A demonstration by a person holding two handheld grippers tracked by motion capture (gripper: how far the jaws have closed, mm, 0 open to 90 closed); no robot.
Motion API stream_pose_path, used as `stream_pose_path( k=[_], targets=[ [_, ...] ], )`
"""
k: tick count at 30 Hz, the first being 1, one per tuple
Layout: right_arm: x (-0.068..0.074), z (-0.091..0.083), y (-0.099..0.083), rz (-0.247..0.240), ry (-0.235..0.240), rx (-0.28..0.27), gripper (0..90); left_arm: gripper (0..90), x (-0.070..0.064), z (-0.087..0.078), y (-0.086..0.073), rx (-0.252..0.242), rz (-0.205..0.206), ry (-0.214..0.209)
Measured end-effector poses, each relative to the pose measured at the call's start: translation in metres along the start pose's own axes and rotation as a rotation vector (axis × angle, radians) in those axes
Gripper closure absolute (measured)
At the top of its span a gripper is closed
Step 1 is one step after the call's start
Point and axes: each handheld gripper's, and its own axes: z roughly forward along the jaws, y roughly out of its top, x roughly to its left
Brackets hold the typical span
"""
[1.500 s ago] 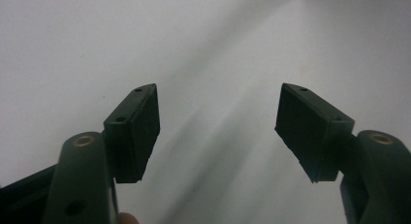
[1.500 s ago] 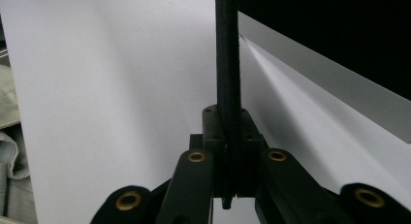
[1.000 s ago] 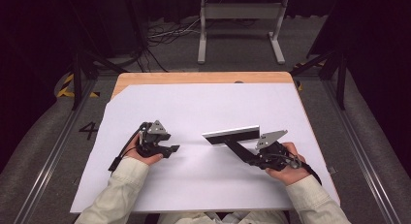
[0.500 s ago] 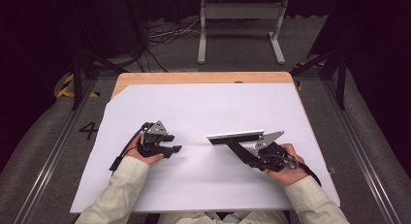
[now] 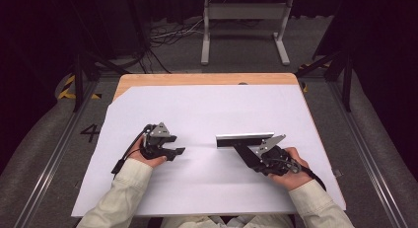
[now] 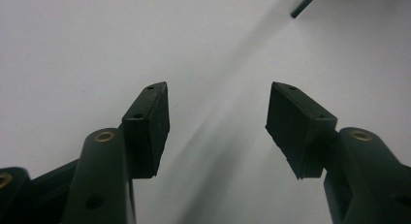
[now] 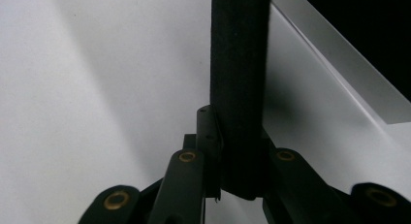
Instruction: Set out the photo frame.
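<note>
Right gripper (image 5: 238,148) clamps a flat black bar (image 5: 245,140); in the right gripper view the jaws are pressed against both faces of the bar (image 7: 238,88), which runs straight up out of frame. In the high view the bar lies roughly level, right of table centre, its long axis running left to right, with a pale upper edge. Whether it touches the sheet cannot be told.

Surroundings, largest first:
- Table (image 5: 207,79): wooden top, visible as a strip along the far edge and at the cut far-left corner of the sheet.
- White sheet (image 5: 207,109): covers nearly the whole table; bare in its far half and between the two grippers.
- Metal stand (image 5: 245,20): on the floor beyond the far edge, well apart from both grippers.
- Cables (image 5: 162,38): on the floor left of the stand.
- Left gripper (image 5: 178,151): rests low at the sheet's left-centre, jaws pointing right toward the bar. In the left gripper view its jaws stand wide apart with nothing between the pads (image 6: 150,122); the bar's end (image 6: 303,3) shows at the top edge, well apart.

Clearances: nothing lies between the left gripper and the bar. The right hand (image 5: 288,171) sits near the sheet's right edge; both sleeves cross the near edge.
</note>
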Motion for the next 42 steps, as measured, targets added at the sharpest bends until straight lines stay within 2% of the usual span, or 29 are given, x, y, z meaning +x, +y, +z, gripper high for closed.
stream_pose_path(
  k=[12,14,17,25,29,35,42],
  targets=[
    [-0.001,0.002,-0.001,0.008,0.002,0.014,80.0,41.5,-0.001,0.001,0.000,0.004,0.003,-0.008],
    [-0.001,0.002,-0.001,0.009,0.002,0.014,79.7,41.6,-0.001,0.001,0.000,0.001,0.024,0.002],
    [-0.001,0.000,-0.001,0.012,-0.002,0.013,77.9,42.4,-0.001,0.002,0.000,-0.003,0.031,0.004],
    [-0.003,-0.012,-0.002,0.035,-0.016,-0.018,73.2,42.5,-0.001,0.005,0.001,-0.020,0.031,0.000],
    [-0.003,-0.017,-0.003,0.035,-0.019,-0.033,71.1,42.7,-0.002,0.004,0.001,-0.034,0.031,-0.009],
    [-0.005,-0.034,-0.003,0.029,-0.024,-0.072,70.9,46.3,-0.003,0.004,0.003,-0.065,0.041,-0.023],
    [-0.008,-0.047,-0.008,0.046,-0.028,-0.101,72.4,53.8,0.000,0.002,0.003,-0.119,-0.004,-0.020]
  ],
)
